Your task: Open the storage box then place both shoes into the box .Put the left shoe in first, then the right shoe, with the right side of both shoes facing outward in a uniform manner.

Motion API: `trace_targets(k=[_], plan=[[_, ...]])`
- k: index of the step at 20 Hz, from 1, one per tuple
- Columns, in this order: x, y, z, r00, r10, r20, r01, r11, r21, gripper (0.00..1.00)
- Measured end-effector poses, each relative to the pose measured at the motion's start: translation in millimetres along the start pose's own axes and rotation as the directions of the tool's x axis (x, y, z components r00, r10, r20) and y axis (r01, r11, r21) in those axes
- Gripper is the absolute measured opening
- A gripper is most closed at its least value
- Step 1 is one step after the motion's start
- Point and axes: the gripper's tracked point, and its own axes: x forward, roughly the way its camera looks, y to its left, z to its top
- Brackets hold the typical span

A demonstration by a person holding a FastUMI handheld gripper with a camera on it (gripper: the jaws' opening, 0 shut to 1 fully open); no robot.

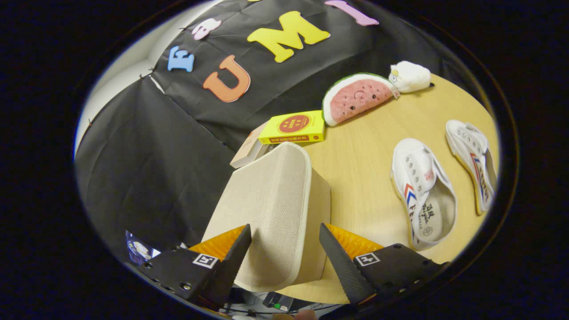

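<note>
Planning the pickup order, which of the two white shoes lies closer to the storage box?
The white shoe just beside the beige storage box; the other shoe lies beyond it.

Claw (pixel 284 249) open astride closed storage box (pixel 275 209) (shoes (pixel 422 191) beyond, on table (pixel 360 155)).

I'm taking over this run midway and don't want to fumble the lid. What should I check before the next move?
1. Storage box lid closed, still to open: ok.
2. Gripper open, fingers either side of the box's near end: ok.
3. Fingers touching the lid: cannot tell.
4. Both shoes on the table, beyond the fingers: nearer shoe, farther shoe: ok.
5. Which shoe is the left one: cannot tell.
</note>
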Motion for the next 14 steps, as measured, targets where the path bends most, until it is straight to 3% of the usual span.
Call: trace_targets(k=[7, 11, 14], plan=[[22.0, 7.9, -9.4, 0.988, 0.133, -0.079, -0.111, 0.965, 0.237, 0.96], [20.2, 13.3, -8.8, 0.986, 0.139, -0.091, -0.113, 0.961, 0.251, 0.94], [9.0, 17.7, -2.5, 0.988, 0.13, -0.082, -0.108, 0.967, 0.231, 0.74]])
